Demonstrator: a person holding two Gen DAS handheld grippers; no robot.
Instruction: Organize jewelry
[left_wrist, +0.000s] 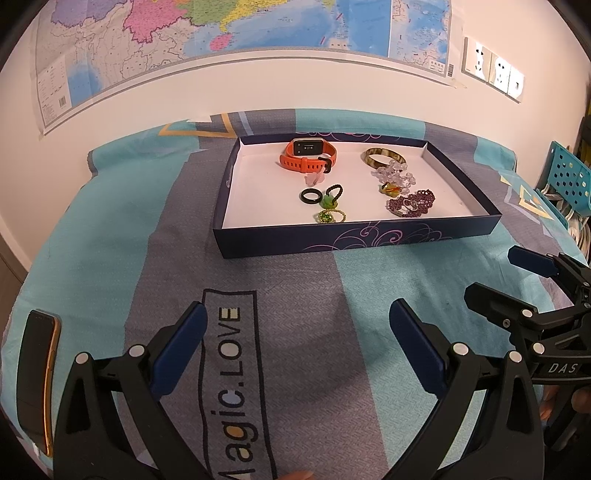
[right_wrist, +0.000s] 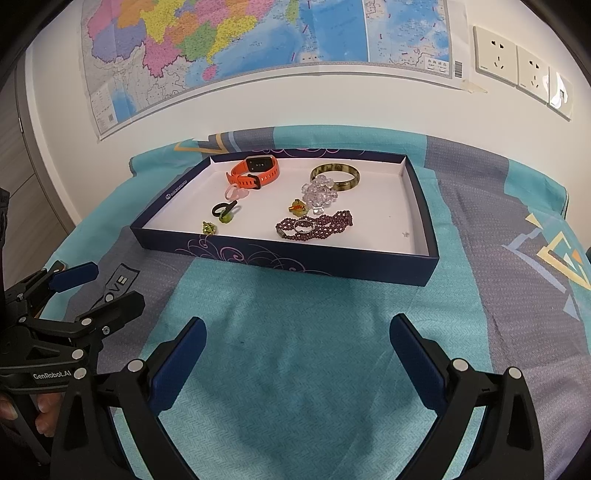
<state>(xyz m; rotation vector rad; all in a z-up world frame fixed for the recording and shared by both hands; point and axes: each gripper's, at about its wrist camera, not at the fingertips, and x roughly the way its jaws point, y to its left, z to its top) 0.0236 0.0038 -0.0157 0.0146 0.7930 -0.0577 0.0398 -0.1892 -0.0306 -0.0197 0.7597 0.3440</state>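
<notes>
Navy cardboard tray (right_wrist: 295, 264) corrals sorted jewelry; left gripper (left_wrist: 295, 332) and right gripper (right_wrist: 295, 339) at six o'clock, fingers spread, empty.

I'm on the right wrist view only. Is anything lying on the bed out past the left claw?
Observer: Yes. A dark phone with a gold edge lies on the bedspread, left of the left claw.
Operator: I can only read "OVE" on that printed label. What's the full text?
Observer: The label reads "Magic.LOVE" and runs between the open claw's fingers.
Operator: Is there anything beyond the box on the right side?
Observer: A light blue perforated plastic piece stands off the bed's right edge, to the right of the box.
</notes>
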